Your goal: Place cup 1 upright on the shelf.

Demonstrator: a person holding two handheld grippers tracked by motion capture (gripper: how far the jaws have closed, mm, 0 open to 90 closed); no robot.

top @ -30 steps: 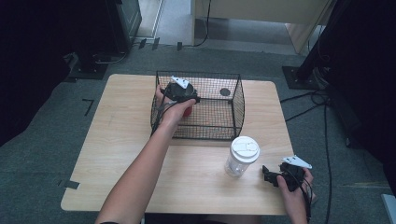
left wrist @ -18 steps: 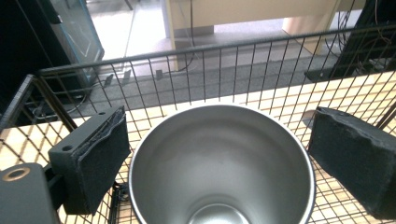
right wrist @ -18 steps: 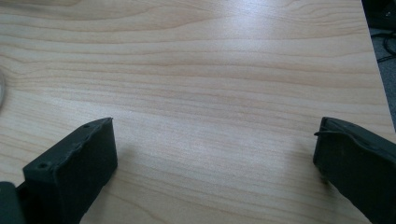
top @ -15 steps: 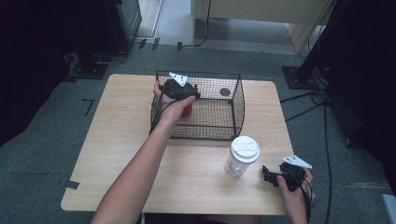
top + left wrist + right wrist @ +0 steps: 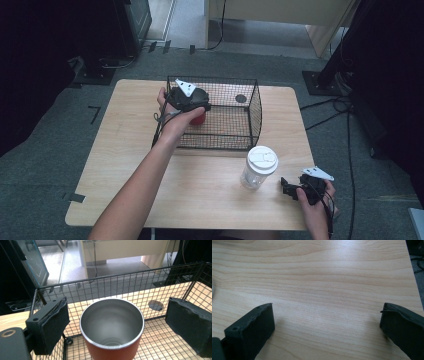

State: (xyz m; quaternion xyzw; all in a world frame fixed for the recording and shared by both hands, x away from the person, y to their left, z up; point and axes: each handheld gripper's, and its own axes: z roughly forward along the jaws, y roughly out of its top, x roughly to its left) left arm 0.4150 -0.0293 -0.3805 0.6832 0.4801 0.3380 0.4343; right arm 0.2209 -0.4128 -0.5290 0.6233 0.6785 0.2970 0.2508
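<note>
Nearest the person, well short of the wire basket [image 5: 252,112], the right gripper [image 5: 286,187] rested on the wooden table [image 5: 200,195] with its jaws spread wide over bare wood. Just beyond it, between it and the basket's near wall, stood a clear jar [image 5: 258,167] with a white lid. Farther on, inside the basket at its left end, the red steel tumbler [image 5: 112,327] stood upright and empty. The left gripper [image 5: 125,322] hung over that end, jaws parted on either side of the tumbler and clear of its rim. Toward the basket's far right corner lay a small dark disc [image 5: 241,98].
</note>
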